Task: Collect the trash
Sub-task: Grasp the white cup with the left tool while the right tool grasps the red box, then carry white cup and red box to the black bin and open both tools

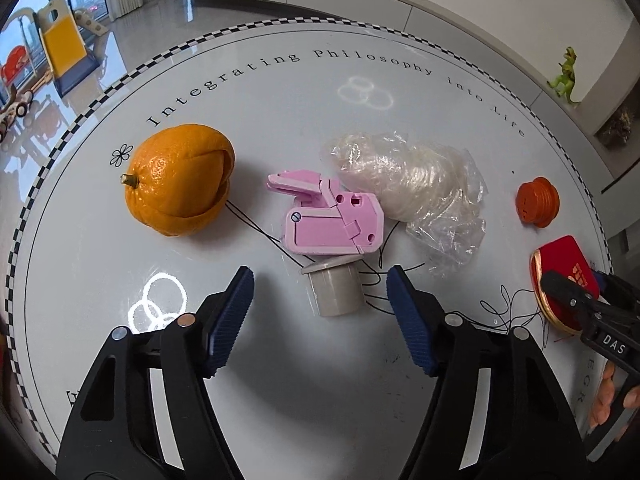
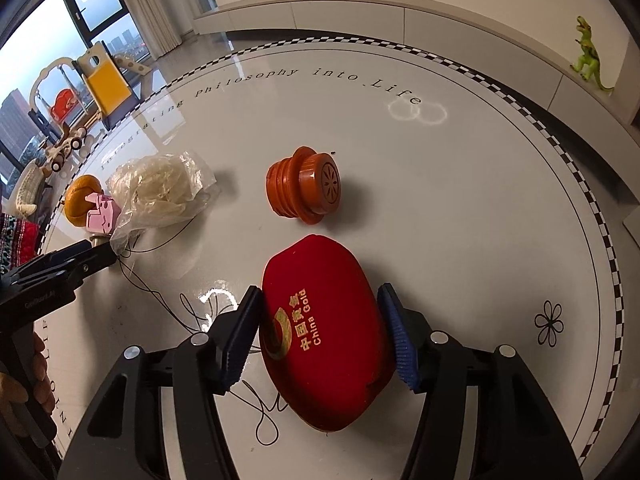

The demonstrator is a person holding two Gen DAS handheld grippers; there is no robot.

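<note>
Red velvet jewellery box [image 2: 324,336] sits between the right gripper [image 2: 320,336]'s fingers, both pads seemingly touching, likely gripped for collecting. Left gripper [image 1: 320,308] hovers wide open before a grey cap [image 1: 338,290]; crumpled plastic wrap [image 1: 412,192] lies beyond on the round table [image 1: 280,92].

Soft daylight enters from the window [image 1: 24,40] at left; ring-shaped lamp glare [image 1: 158,300] shines on the glossy surface [image 1: 320,380]; edges bend strongly; shadows soft.
</note>
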